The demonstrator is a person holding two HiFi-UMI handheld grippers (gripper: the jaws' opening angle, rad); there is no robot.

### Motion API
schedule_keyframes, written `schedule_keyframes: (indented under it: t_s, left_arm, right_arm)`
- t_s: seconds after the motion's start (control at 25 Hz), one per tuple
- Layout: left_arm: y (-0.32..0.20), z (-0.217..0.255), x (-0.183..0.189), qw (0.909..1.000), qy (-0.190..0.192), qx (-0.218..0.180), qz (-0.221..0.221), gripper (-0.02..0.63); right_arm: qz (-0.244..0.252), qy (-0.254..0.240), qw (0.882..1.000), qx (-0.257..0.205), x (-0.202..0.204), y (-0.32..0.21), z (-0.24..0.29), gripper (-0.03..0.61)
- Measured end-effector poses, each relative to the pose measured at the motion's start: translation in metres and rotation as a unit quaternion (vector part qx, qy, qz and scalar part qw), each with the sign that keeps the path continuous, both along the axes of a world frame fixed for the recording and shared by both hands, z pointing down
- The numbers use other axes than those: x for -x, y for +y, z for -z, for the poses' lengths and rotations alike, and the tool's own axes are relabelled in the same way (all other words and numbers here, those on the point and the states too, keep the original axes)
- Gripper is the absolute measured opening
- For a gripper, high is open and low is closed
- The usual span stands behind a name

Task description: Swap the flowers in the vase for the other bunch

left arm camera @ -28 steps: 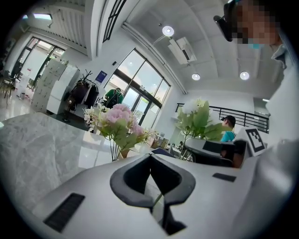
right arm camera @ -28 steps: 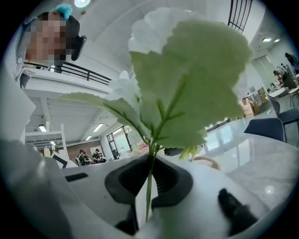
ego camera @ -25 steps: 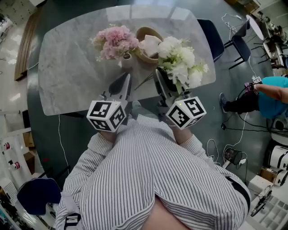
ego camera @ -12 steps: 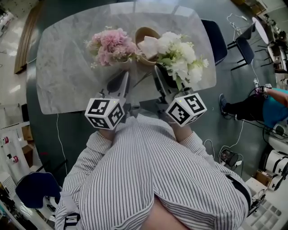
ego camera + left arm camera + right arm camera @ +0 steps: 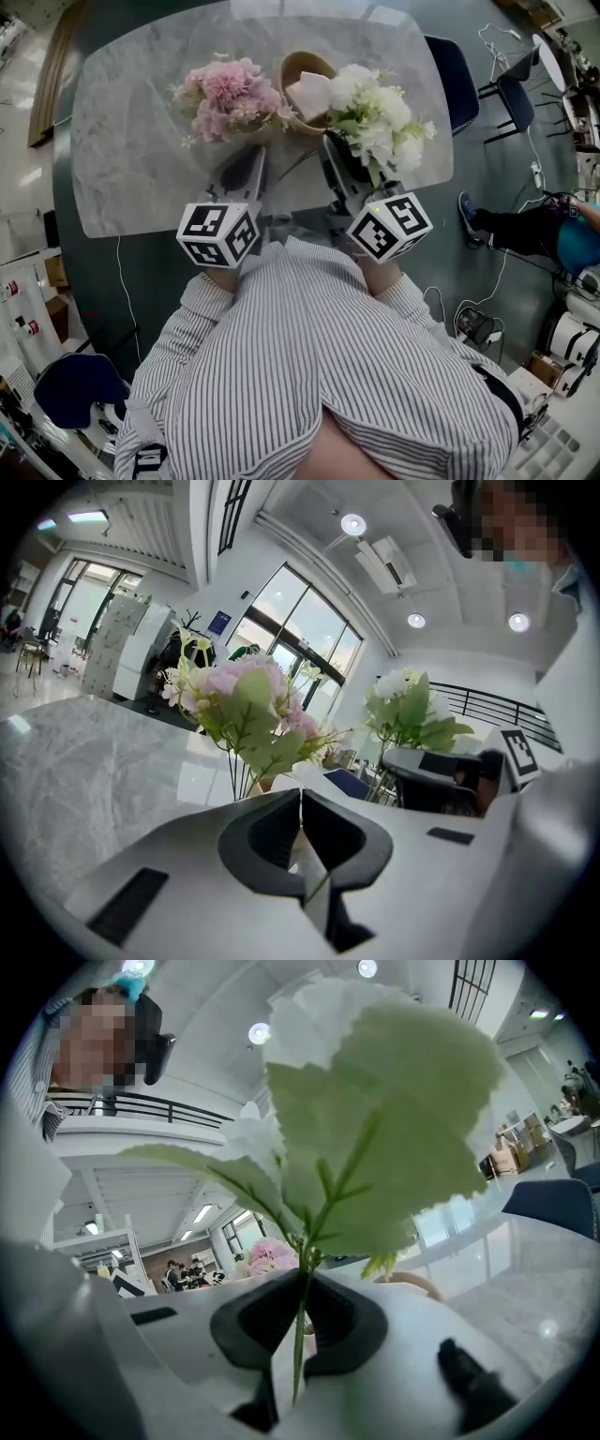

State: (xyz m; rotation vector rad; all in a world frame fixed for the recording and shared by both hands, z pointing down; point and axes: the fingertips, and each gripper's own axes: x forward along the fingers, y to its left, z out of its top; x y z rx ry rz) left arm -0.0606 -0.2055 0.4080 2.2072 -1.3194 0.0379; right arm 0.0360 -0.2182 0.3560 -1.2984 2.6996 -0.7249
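A pink flower bunch (image 5: pixel 230 92) stands over the marble table (image 5: pixel 131 159), just ahead of my left gripper (image 5: pixel 255 161). That gripper is shut, with a thin green stem (image 5: pixel 317 889) caught low between its jaws and the pink bunch (image 5: pixel 246 694) rising right above them. My right gripper (image 5: pixel 335 159) is shut on the stem (image 5: pixel 299 1335) of the white bunch (image 5: pixel 380 117), whose leaves (image 5: pixel 375 1119) fill the right gripper view. A tan round-mouthed vase (image 5: pixel 302 67) sits between the two bunches, with a pale pink thing (image 5: pixel 311 96) at its near rim.
A dark blue chair (image 5: pixel 450 80) stands at the table's right end, with more chairs (image 5: pixel 511 94) beyond it. A person's legs (image 5: pixel 511 230) and loose cables (image 5: pixel 487 281) are on the floor at the right. My striped shirt (image 5: pixel 309 366) hides the table's near edge.
Both grippers and their bunches have edged forward toward the vase, the white bunch now close beside it. The person at the right has moved off toward the picture's edge.
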Motion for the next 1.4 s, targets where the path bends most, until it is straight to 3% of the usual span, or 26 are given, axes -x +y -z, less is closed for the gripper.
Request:
schedule_keyframes:
  t_s: [0.28,0.44,0.68,0.84,1.4]
  left_arm:
    - [-0.004,-0.012,0.004,0.9995,-0.025,0.002,0.019,0.017]
    - [-0.009,-0.02,0.004,0.9994,-0.024,0.0,0.026,0.097]
    - [-0.022,-0.027,0.013,0.9966,-0.05,-0.039,0.053,0.134]
    - [-0.03,-0.046,0.018,0.9956,-0.064,-0.028,0.063,0.179]
    - [-0.06,-0.069,0.023,0.9945,-0.075,-0.023,0.069,0.183]
  right_arm:
    - [-0.003,-0.005,1.0,0.016,-0.004,-0.002,-0.011,0.023]
    - [-0.005,-0.005,1.0,0.025,-0.007,-0.004,-0.019,0.023]
    - [-0.008,-0.01,0.999,0.039,-0.009,-0.003,-0.031,0.023]
    - [-0.012,-0.011,0.999,0.048,-0.012,-0.004,-0.04,0.023]
    - [-0.018,-0.006,0.997,0.074,-0.015,-0.005,-0.062,0.023]
